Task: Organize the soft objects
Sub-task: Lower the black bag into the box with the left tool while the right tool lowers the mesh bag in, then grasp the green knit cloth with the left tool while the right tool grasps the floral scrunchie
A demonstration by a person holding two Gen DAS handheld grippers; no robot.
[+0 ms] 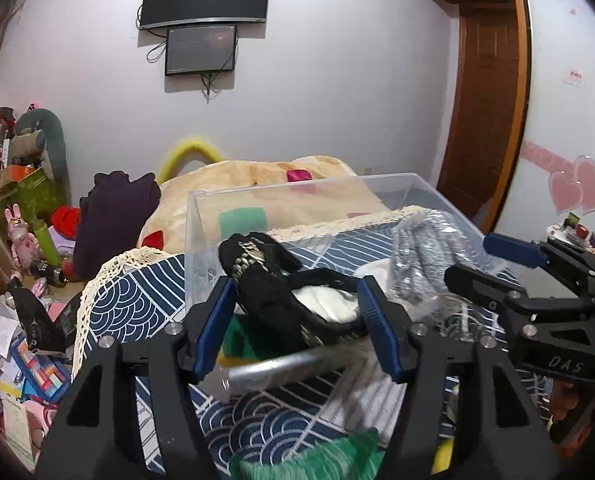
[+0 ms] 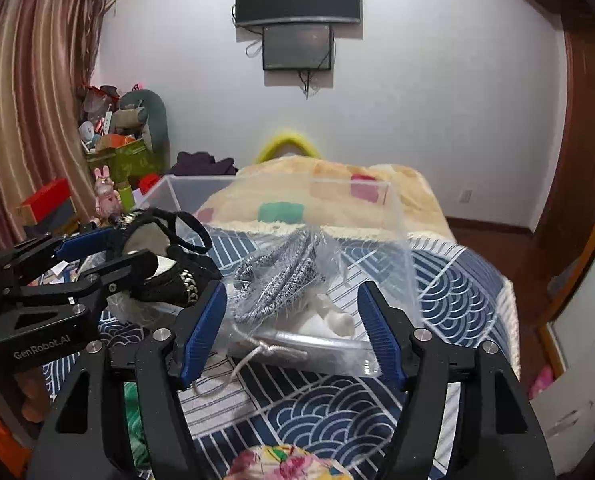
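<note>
A clear plastic box [image 1: 201, 216] stands on a table with a navy wave-pattern cloth [image 1: 137, 300]. My left gripper [image 1: 295, 320] holds its jaws wide around a black knitted piece with a braided band [image 1: 257, 280], which hangs over the box's near wall; whether the pads press it I cannot tell. It also shows in the right wrist view [image 2: 185, 276]. Inside the box [image 2: 393, 208] lie a grey knitted item in a clear bag [image 2: 281, 276] and a white soft item [image 2: 333, 320]. My right gripper [image 2: 291, 328] is open and empty in front of the box.
A green fringed cloth [image 1: 317, 460] lies below my left gripper and a floral soft item [image 2: 285, 464] below my right. Behind the table is a bed with a beige blanket [image 2: 337, 184]. Cluttered toys and boxes [image 1: 25, 184] are at left, a wooden door [image 1: 485, 100] at right.
</note>
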